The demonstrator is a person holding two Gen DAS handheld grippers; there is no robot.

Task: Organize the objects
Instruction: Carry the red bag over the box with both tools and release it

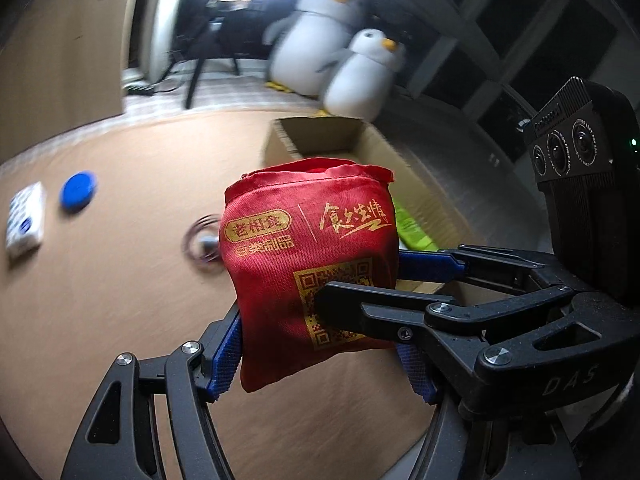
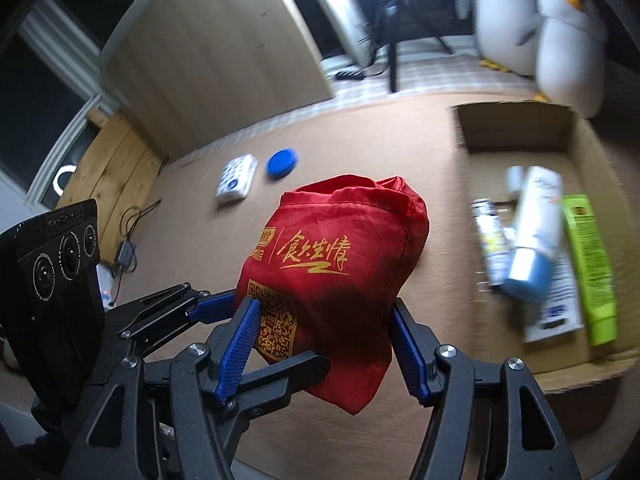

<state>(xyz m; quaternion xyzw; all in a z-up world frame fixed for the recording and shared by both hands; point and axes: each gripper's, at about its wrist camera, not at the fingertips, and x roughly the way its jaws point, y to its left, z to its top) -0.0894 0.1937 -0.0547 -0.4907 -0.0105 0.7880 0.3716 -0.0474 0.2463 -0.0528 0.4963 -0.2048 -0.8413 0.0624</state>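
Observation:
A red cloth drawstring bag with gold print and a QR code hangs above the brown table, held from two sides. In the left wrist view my left gripper is shut on its lower part, blue pads pressing both sides. My right gripper comes in from the right and clamps the bag's right edge. The right wrist view shows the same bag between the right gripper's pads, with the left gripper gripping its lower left corner.
An open cardboard box stands to the right, holding a white-blue tube, a green tube and a small can. A blue lid, a white packet and a small metal item lie on the table. Plush penguins stand behind.

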